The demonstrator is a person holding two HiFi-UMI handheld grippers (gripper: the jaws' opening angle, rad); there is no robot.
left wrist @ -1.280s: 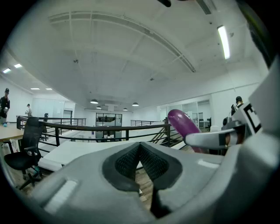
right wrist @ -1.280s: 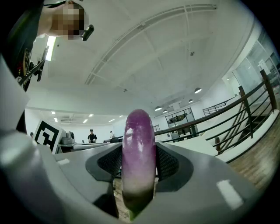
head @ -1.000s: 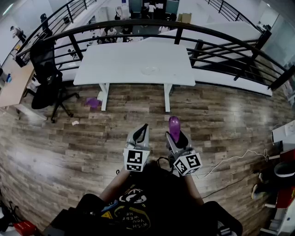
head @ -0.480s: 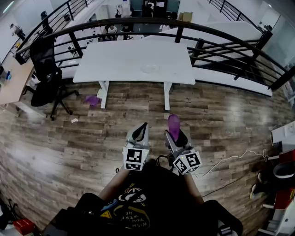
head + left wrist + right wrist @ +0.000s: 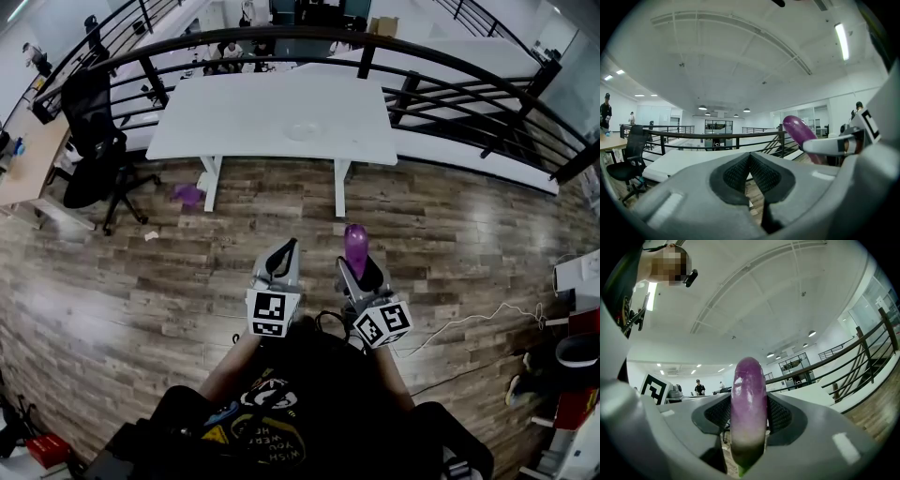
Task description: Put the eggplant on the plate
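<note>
In the head view a purple eggplant [image 5: 354,246] stands upright, with my right gripper [image 5: 358,268] shut on its lower part. The right gripper view shows the eggplant [image 5: 749,404] pinched between both pads of that gripper [image 5: 749,414], green stem end down. My left gripper [image 5: 284,255] is beside it on the left, shut with nothing in it; its pads [image 5: 740,171] meet at the tips. From the left gripper view the eggplant [image 5: 799,131] shows at right. A pale plate [image 5: 302,132] lies on the white table [image 5: 234,122], far ahead of both grippers across the wooden floor.
A black railing [image 5: 422,66] curves behind the table. A black office chair [image 5: 94,159] and a wooden desk [image 5: 23,178] stand at left. A purple object [image 5: 187,195] lies on the floor by the table leg, and a white cable [image 5: 487,323] runs along the floor at right.
Both grippers and the eggplant sit slightly higher in the head view, a little nearer the table. The right gripper's hold is unchanged and the left gripper stays shut.
</note>
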